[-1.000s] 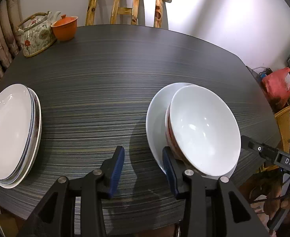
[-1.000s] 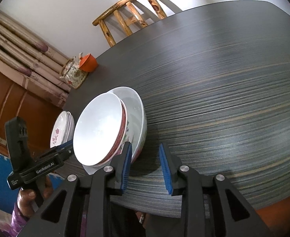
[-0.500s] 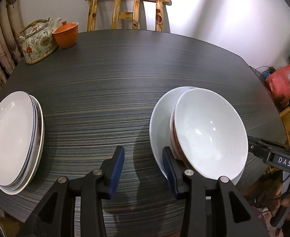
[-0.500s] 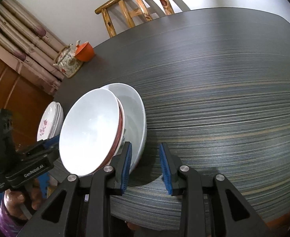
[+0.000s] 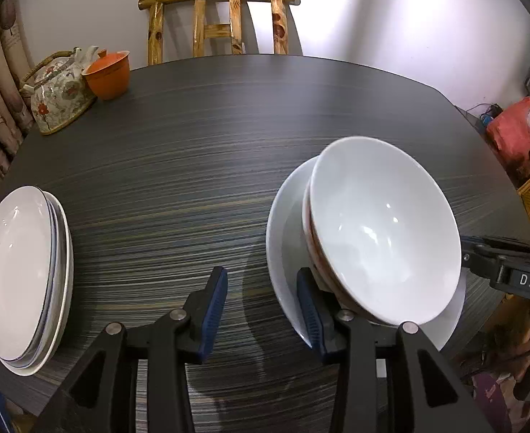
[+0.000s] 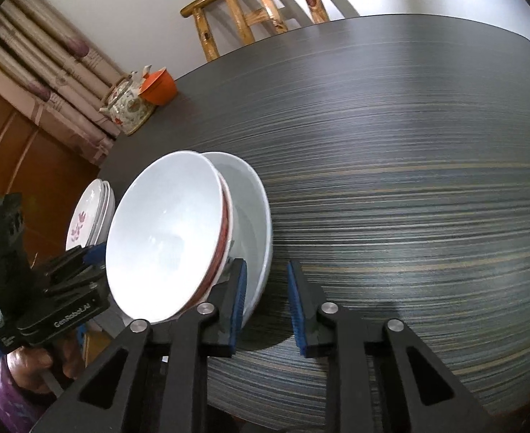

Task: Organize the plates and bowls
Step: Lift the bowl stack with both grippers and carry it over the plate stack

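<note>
A stack of bowls (image 5: 380, 231) stands near the table's front edge: a white bowl leans tilted inside a red-rimmed one, both in a wide white bowl (image 6: 254, 195). A pile of plates (image 5: 23, 274), the top one with a pink flower, lies at the front left. My left gripper (image 5: 261, 310) is open and empty, its right finger against the near left rim of the stack. My right gripper (image 6: 266, 299) is closing with nothing between its jaws, its left finger beside the wide bowl's rim. Each gripper shows at the other view's edge, the right gripper (image 5: 481, 252) and the left gripper (image 6: 88, 258).
A flowered teapot (image 5: 55, 97) and an orange lidded cup (image 5: 108, 74) stand at the back left of the dark striped table (image 5: 229, 144). A wooden chair (image 5: 221, 21) is behind it. A red bag (image 5: 514, 130) lies on the floor to the right. A hand (image 6: 30, 361) grips the left tool.
The right view has rolled and drawn nearer the bowl stack, and the right jaws have narrowed slightly. The left view has tipped a little; its jaws keep the same gap.
</note>
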